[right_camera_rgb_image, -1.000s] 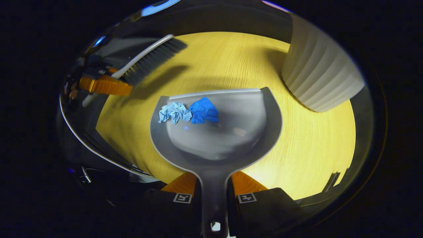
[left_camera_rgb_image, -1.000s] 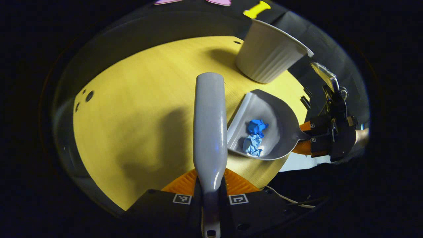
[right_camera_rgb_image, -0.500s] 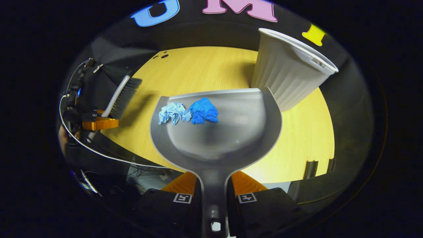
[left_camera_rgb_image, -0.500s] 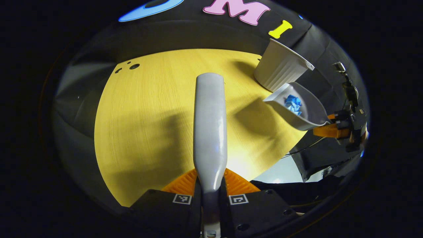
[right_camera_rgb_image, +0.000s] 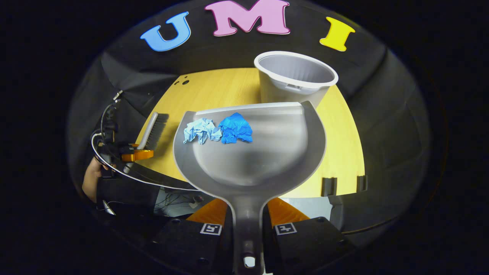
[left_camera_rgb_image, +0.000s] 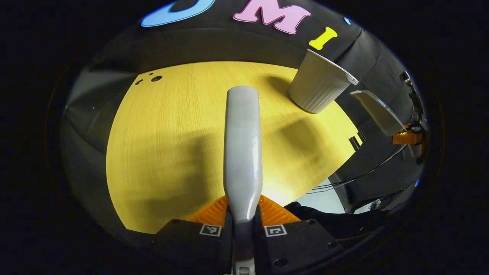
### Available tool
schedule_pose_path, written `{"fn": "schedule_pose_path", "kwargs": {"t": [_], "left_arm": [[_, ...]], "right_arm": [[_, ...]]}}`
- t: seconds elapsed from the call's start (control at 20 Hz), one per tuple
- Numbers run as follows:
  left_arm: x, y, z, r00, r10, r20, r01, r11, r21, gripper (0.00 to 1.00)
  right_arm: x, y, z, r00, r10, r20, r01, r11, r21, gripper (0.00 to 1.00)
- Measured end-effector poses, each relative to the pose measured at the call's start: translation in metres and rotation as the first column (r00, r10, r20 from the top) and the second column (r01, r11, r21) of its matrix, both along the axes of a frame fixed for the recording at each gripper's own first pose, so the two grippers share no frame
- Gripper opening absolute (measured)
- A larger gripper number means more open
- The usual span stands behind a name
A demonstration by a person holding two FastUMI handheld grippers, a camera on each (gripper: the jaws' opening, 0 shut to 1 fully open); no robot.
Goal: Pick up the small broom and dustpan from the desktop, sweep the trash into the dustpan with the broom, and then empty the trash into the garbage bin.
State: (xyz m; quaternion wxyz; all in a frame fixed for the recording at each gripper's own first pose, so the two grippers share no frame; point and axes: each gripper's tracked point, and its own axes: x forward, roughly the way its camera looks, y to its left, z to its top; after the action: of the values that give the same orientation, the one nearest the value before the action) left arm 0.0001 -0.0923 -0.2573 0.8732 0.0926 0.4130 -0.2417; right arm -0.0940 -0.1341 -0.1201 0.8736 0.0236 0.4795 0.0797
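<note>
My right gripper (right_camera_rgb_image: pixel 247 214) is shut on the handle of the grey dustpan (right_camera_rgb_image: pixel 275 152), which hangs well above the yellow table (right_camera_rgb_image: pixel 344 152). Two crumpled paper balls lie near the pan's front lip, one pale blue (right_camera_rgb_image: pixel 200 130) and one deep blue (right_camera_rgb_image: pixel 236 129). The white ribbed garbage bin (right_camera_rgb_image: pixel 294 78) stands upright just beyond the lip, its mouth showing. My left gripper (left_camera_rgb_image: pixel 243 214) is shut on the grey broom (left_camera_rgb_image: pixel 243 145) handle above the table (left_camera_rgb_image: pixel 172 133). In the left gripper view the bin (left_camera_rgb_image: pixel 319 87) stands far right and the raised dustpan (left_camera_rgb_image: pixel 378 112) hangs beyond it.
In the right gripper view the broom brush (right_camera_rgb_image: pixel 153 130) and the other gripper (right_camera_rgb_image: pixel 133 154), with a hand (right_camera_rgb_image: pixel 91 183) behind it, sit at the table's left edge. Cables hang below the table's near edge. Small holes (left_camera_rgb_image: pixel 153 78) mark the far left of the tabletop.
The right gripper has lifted the dustpan with both paper balls off the table and up above the bin's height; the bin's mouth now shows. The left gripper drew back with the broom.
</note>
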Motion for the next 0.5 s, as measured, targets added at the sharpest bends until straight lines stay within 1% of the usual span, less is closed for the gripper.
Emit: {"fn": "schedule_pose_path", "kwargs": {"t": [0.15, 0.3, 0.4, 0.5], "left_arm": [[-0.009, -0.008, 0.006, 0.998, 0.068, -0.007, -0.068, 0.997, -0.042, 0.27], [-0.017, -0.015, 0.01, 0.987, 0.158, -0.005, -0.158, 0.985, -0.064, 0.26], [-0.023, -0.027, 0.01, 0.974, 0.226, -0.017, -0.226, 0.968, -0.112, 0.27], [-0.031, -0.045, 0.011, 0.959, 0.279, -0.052, -0.284, 0.943, -0.174, 0.27]], "right_arm": [[0.008, -0.036, 0.031, 0.998, 0.064, 0.023, -0.063, 0.997, -0.038, 0.35], [0.035, -0.074, 0.06, 0.99, 0.123, 0.066, -0.117, 0.989, -0.086, 0.35], [0.064, -0.099, 0.079, 0.981, 0.168, 0.096, -0.157, 0.982, -0.109, 0.35], [0.094, -0.129, 0.085, 0.97, 0.219, 0.101, -0.201, 0.966, -0.162, 0.35]]}}
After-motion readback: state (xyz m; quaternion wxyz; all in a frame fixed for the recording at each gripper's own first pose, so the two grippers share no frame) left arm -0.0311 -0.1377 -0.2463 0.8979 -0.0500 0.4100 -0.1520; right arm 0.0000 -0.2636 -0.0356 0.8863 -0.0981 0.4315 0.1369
